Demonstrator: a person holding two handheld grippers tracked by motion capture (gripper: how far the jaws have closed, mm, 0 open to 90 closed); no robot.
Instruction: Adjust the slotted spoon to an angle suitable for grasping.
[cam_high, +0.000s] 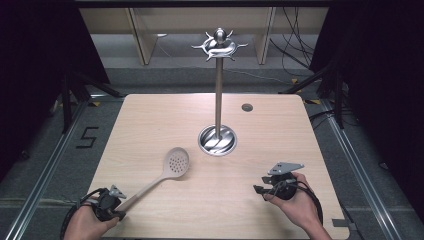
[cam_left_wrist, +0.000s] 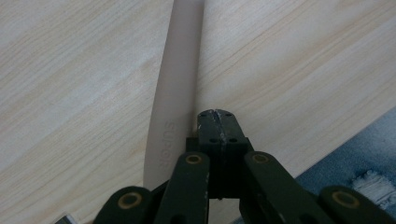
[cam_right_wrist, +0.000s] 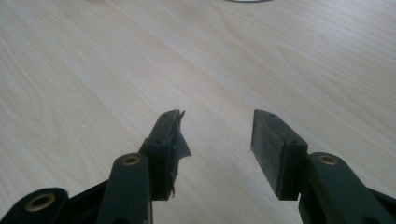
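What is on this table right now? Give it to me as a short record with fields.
table: light wood top
stand: metal utensil stand, upright near the middle, hooks at the top bare
utensil: slotted spoon, lying flat, bowl toward the stand, handle toward the near left corner
left gripper: at the end of the spoon's handle, jaws shut pad to pad, handle alongside them
right gripper: at the near right, jaws open over bare wood, nothing between them
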